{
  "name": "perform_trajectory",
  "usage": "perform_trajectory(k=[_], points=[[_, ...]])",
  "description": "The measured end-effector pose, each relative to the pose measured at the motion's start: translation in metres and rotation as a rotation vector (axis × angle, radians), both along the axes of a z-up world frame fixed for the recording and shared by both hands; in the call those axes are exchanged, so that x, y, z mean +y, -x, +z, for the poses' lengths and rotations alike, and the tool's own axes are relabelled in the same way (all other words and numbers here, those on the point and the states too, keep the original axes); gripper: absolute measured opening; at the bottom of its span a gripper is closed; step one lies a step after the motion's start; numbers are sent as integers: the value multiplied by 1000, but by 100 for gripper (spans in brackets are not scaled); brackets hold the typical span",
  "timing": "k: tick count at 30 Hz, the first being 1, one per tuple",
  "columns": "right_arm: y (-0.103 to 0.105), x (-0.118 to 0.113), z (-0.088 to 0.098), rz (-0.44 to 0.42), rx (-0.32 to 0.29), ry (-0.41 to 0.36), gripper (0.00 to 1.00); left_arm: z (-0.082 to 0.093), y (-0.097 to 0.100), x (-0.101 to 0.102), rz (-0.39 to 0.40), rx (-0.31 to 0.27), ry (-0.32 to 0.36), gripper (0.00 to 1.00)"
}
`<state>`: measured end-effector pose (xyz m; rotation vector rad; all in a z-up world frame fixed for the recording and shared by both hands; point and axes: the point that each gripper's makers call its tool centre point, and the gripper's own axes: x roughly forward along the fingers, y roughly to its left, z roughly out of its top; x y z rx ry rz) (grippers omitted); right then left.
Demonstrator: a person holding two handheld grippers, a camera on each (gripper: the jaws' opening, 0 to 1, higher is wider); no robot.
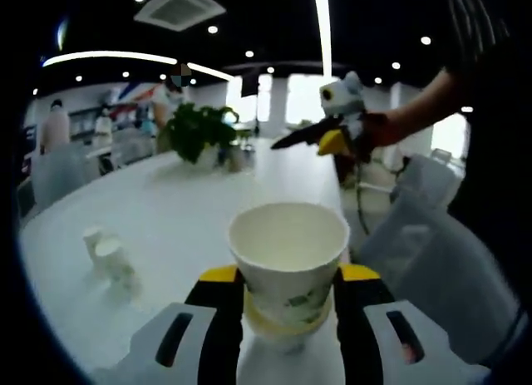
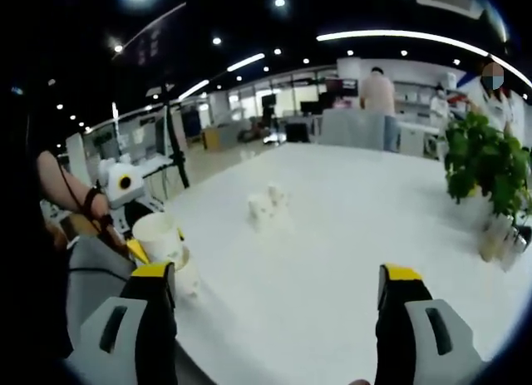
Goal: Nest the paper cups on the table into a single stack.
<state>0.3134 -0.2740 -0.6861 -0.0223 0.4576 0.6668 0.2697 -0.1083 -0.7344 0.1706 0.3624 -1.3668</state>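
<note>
1. The left gripper (image 1: 287,306) has its jaws closed on a paper cup (image 1: 288,264), clamping it low on the wall with the mouth up and open — a hold that looks meant to let it receive or drop over another cup. A yellowish rim below the jaws suggests a 2nd cup already nested under it, though I cannot be sure.
2. The right gripper (image 2: 274,318) has its jaws spread wide with nothing between them, aimed over the white table (image 2: 349,235) — apparently free to fetch.
3. The loose paper cups (image 1: 106,252) sit together well away from the held cup; there seem to be 2, but they are small and blurred.
4. The right gripper view adds the potted plant (image 2: 486,173) close by and the held cup seen from the side; the left gripper view shows the right gripper raised above the table's far side.
</note>
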Motion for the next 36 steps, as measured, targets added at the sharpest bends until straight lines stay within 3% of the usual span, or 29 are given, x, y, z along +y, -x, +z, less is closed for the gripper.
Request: perform_trajectory(k=[17,36], points=[[2,-1,-2,4,13,4,100,-17,-1,4,14,7,-34,45],[4,2,-6,2,23,-1,100,-19,-2,13,51,19,-29,51]])
